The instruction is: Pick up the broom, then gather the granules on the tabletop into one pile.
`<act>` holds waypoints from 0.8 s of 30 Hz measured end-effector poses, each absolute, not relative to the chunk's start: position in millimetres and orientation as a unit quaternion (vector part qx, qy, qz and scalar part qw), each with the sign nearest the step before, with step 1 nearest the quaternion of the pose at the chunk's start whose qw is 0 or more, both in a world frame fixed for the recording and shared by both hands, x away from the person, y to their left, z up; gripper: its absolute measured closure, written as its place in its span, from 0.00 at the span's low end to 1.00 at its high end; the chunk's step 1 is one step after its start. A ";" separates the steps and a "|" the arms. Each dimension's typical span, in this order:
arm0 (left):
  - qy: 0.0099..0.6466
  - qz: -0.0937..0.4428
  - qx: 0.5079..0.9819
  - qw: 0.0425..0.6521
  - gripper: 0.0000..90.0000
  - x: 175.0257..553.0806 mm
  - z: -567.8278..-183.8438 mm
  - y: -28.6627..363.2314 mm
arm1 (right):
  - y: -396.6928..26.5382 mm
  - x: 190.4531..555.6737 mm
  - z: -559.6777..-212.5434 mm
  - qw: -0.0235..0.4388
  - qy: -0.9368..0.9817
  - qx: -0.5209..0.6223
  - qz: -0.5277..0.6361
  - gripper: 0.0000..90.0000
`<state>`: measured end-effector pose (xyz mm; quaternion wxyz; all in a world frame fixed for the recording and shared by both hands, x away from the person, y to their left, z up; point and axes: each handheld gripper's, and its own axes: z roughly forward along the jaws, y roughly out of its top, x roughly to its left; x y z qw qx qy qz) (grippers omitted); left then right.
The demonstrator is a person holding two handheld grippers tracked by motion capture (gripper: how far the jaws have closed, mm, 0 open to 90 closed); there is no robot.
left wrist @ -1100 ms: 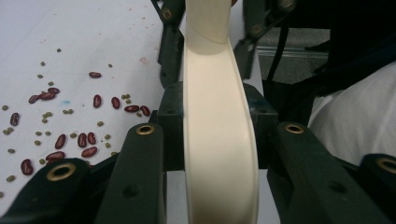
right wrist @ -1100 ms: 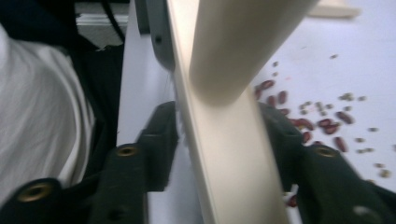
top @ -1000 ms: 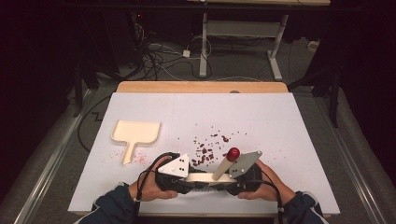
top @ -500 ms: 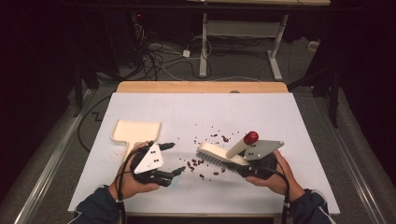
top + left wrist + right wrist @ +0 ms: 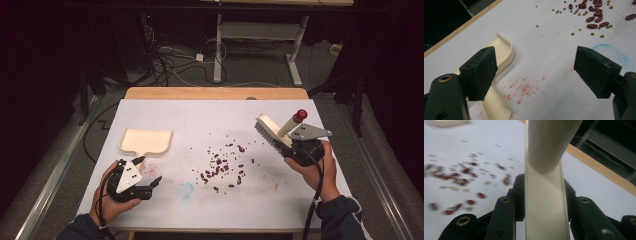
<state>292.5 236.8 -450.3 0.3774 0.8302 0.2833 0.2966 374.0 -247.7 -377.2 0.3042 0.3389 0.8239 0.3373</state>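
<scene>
A cream dustpan [image 5: 146, 141] lies flat at the table's left, with its handle towards me. My left gripper [image 5: 150, 171] hovers just right of that handle. Its jaws have just been opening and stand wide, with nothing between them [image 5: 536, 72]. The dustpan's rim [image 5: 504, 50] shows beside the left jaw. Dark red and small green beans [image 5: 222, 165] are scattered across the middle of the table. My right gripper [image 5: 289, 145] is shut on a cream brush [image 5: 270, 131] with a red-tipped handle, held above the table's right side. The brush's body [image 5: 546, 215] is clamped between those jaws.
The white table cover [image 5: 200, 120] bears a blue circle mark [image 5: 186, 190] and a pink stain [image 5: 524, 88] near the dustpan handle. A wooden edge [image 5: 215, 93] runs along the far side. Cables and a desk frame [image 5: 220, 45] stand on the floor beyond.
Both grippers were together at the brush near the front centre. The left has opened and swung left to the dustpan handle. The right has carried the brush rightward and up.
</scene>
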 end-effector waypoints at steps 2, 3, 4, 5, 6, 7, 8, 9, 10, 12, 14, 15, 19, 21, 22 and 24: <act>0.289 0.296 0.828 0.378 0.20 291.9 -450.7 240.3 | -249.4 379.4 -380.0 0.307 0.822 0.350 0.328 0.75; 0.292 0.296 0.827 0.378 0.20 292.3 -451.0 241.1 | -251.5 389.6 -385.8 0.315 0.818 0.368 0.310 0.75; 0.293 0.296 0.827 0.378 0.20 293.1 -451.1 241.5 | -251.5 389.6 -385.8 0.315 0.818 0.368 0.310 0.75; 0.296 0.295 0.825 0.381 0.20 294.0 -451.8 241.4 | -252.1 400.8 -392.2 0.314 0.815 0.385 0.299 0.75; 0.296 0.294 0.825 0.381 0.20 294.5 -452.2 241.3 | -252.1 400.8 -392.2 0.314 0.815 0.385 0.299 0.75; 0.297 0.291 0.826 0.379 0.20 294.9 -453.3 240.9 | -251.2 404.4 -394.7 0.317 0.815 0.387 0.292 0.75; 0.297 0.290 0.827 0.378 0.21 294.9 -453.9 240.6 | -248.4 413.5 -401.3 0.328 0.817 0.392 0.268 0.75; 0.295 0.289 0.830 0.376 0.21 294.8 -454.5 240.3 | -246.7 417.8 -404.6 0.329 0.817 0.395 0.262 0.75; 0.294 0.290 0.831 0.374 0.21 294.2 -455.2 239.8 | -244.0 422.0 -408.2 0.332 0.818 0.396 0.254 0.75; 0.293 0.292 0.833 0.368 0.21 293.9 -456.2 239.1 | -240.7 426.0 -411.6 0.334 0.820 0.395 0.244 0.75; 0.295 0.292 0.833 0.366 0.21 294.2 -455.9 239.1 | -227.0 434.4 -422.4 0.342 0.828 0.386 0.217 0.75; 0.295 0.292 0.833 0.366 0.21 294.5 -455.8 239.0 | -227.0 434.4 -422.4 0.342 0.828 0.386 0.217 0.75; 0.295 0.290 0.836 0.361 0.21 294.8 -458.0 239.1 | -202.0 440.3 -433.0 0.344 0.839 0.368 0.204 0.76; 0.296 0.287 0.838 0.358 0.21 293.8 -459.5 240.0 | -198.3 440.7 -434.2 0.344 0.842 0.362 0.203 0.75; 0.296 0.287 0.838 0.356 0.21 292.9 -459.9 240.5 | -191.4 439.8 -436.1 0.342 0.846 0.355 0.202 0.76; 0.296 0.289 0.838 0.356 0.21 291.0 -459.6 241.3 | -188.6 439.1 -436.7 0.338 0.848 0.351 0.207 0.76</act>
